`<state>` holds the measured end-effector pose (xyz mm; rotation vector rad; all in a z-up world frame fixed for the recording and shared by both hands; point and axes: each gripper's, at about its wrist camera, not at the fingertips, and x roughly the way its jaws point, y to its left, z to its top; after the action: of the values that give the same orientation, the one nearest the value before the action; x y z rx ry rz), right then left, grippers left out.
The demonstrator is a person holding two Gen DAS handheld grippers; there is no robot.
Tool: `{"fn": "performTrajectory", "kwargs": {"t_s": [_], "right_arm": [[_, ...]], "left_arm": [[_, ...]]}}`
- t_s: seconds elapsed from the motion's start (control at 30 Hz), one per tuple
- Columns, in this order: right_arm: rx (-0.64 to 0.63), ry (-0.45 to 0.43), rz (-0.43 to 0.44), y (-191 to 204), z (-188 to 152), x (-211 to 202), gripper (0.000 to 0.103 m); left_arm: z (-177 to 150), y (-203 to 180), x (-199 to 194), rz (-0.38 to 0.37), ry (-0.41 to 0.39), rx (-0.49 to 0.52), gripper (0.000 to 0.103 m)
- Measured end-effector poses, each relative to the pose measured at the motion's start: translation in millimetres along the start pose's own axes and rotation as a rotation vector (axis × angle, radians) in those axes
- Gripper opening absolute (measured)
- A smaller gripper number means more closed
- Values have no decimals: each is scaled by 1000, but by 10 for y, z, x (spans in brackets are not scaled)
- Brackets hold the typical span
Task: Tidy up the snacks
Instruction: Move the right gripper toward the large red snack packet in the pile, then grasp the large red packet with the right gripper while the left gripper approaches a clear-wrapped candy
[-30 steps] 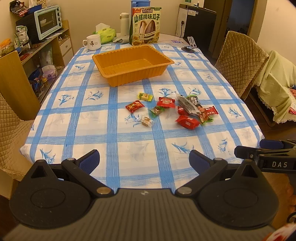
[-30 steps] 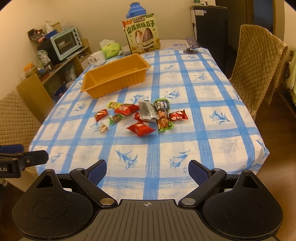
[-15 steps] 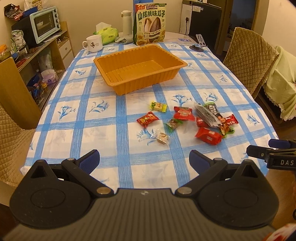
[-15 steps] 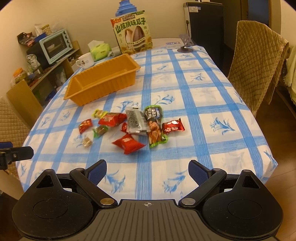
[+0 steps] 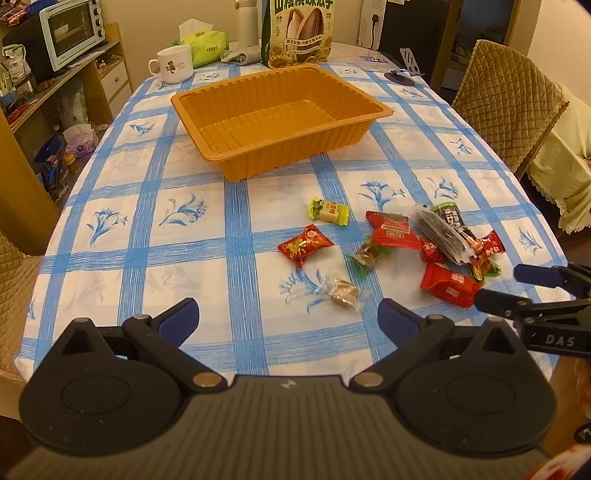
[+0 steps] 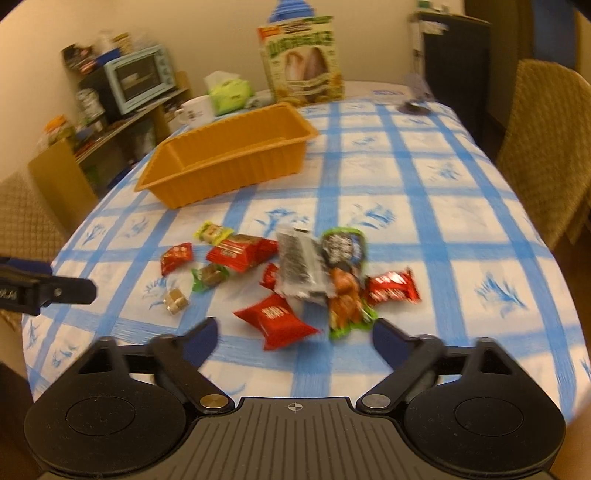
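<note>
While held low over the near table edge, left gripper (image 5: 288, 314) gaped wide, nothing between the blue-padded fingers (image 5: 179, 317). Pointed toward clear-wrapped brown candy (image 5: 343, 291), just beyond the tips. Right gripper (image 6: 293, 336) likewise spread wide, gripping nothing, tips just short of red pillow packet (image 6: 275, 321) and green-edged meat snack pouch (image 6: 343, 291). Right view blurred.

Scattered snacks on blue-checked tablecloth (image 5: 184, 258), none in the tray: yellow-green candy (image 5: 328, 210) nearest the tray, red foil candy (image 5: 304, 245) in front of it, green-wrapped brown candy (image 5: 369, 254) beside larger red packet (image 5: 391, 229). Farther right, dark striped sachet (image 5: 439, 236) overlapping the meat pouch, small red bar (image 6: 393, 290) touching the pouch's far side. Another small red piece partly tucked under the sachet, type unclear.

Orange ribbed tray (image 5: 280, 110) beyond the pile, well apart from it, sitting angled on the cloth. Behind the tray: upright sunflower-seed bag (image 5: 299, 33), white mug (image 5: 173, 64), green tissue pack (image 5: 205, 42). Toaster oven (image 5: 72, 31) on shelf at left. Quilted chair (image 5: 506, 99) at right side of table.
</note>
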<state>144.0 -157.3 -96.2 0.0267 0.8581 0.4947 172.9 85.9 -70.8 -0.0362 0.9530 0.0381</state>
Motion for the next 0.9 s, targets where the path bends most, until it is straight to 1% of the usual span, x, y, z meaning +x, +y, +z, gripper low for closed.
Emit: {"fn": "performTrajectory", "kwargs": {"t_s": [0.3,0.43,0.6,0.67,0.73,0.83,0.9], "right_arm": [[-82,58,34,78,83,379,58],[-104,74,38,108,95,473,53],[-138,82,29,165,85,539,49],[-144,91,25,180,70,560,44],[-142,95,30,179,53,568,29],[-130,92,45,176,25,533,27],[-112,87,52,173,13,480,27]], "left_arm": [[45,41,195,-18,20,-5,103],[43,62,248,-23,28,-13,103],[34,56,290,-21,32,-10,103],[23,52,310,-31,37,-9,103],[10,38,330,-40,43,-7,103],[-10,2,365,-63,53,-2,103],[-22,-33,388,-78,55,8,100]]}}
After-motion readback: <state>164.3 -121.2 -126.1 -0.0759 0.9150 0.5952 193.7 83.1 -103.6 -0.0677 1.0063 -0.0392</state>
